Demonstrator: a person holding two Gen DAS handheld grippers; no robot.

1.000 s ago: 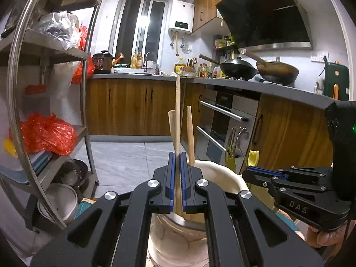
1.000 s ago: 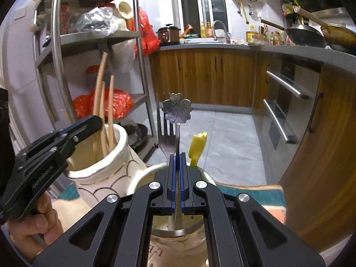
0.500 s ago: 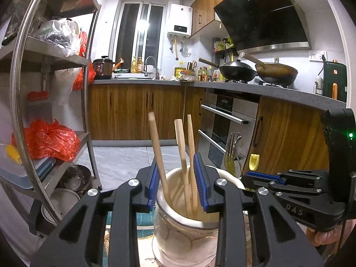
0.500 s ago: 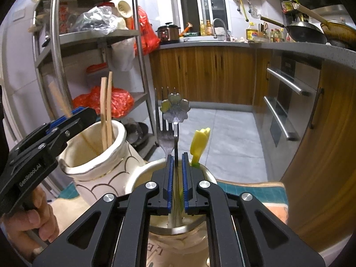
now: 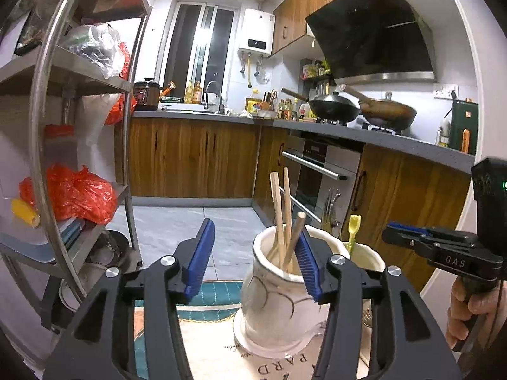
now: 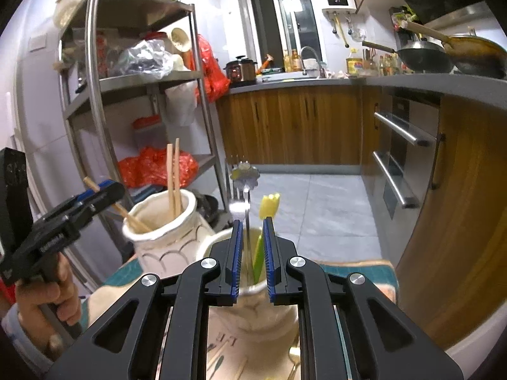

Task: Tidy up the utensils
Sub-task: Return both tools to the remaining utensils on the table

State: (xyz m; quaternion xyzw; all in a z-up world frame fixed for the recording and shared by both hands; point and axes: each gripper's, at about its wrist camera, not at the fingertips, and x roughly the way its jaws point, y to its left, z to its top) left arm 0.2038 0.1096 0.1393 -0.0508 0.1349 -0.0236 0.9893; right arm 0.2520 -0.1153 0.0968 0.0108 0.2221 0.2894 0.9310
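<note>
vase (image 5: 279,297): glazed ceramic, cream, glossy, thin dark line pattern
chopsticks (image 5: 279,209): pale bare wood, matt
flower spoon (image 6: 244,175): polished metal, shiny
yellow utensil (image 6: 269,205): smooth plastic, by the look of it
left gripper (image 5: 255,253): matt black plastic arms, ribbed blue pads, bright metal screws
right gripper (image 6: 253,255): same black body and blue ribbed pads
mat (image 5: 218,291): cloth, printed, matt
rack (image 5: 41,133): brushed steel, dull sheen
bags (image 5: 73,191): thin red plastic, crinkled, glossy
cabinets (image 5: 190,155): wood grain, satin
floor (image 5: 164,221): grey tile, smooth

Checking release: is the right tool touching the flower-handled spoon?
Apart. In the right wrist view, the opening right tool shows a gap between each blue pad and the flower-handled spoon, which stands free in the jar.
</note>
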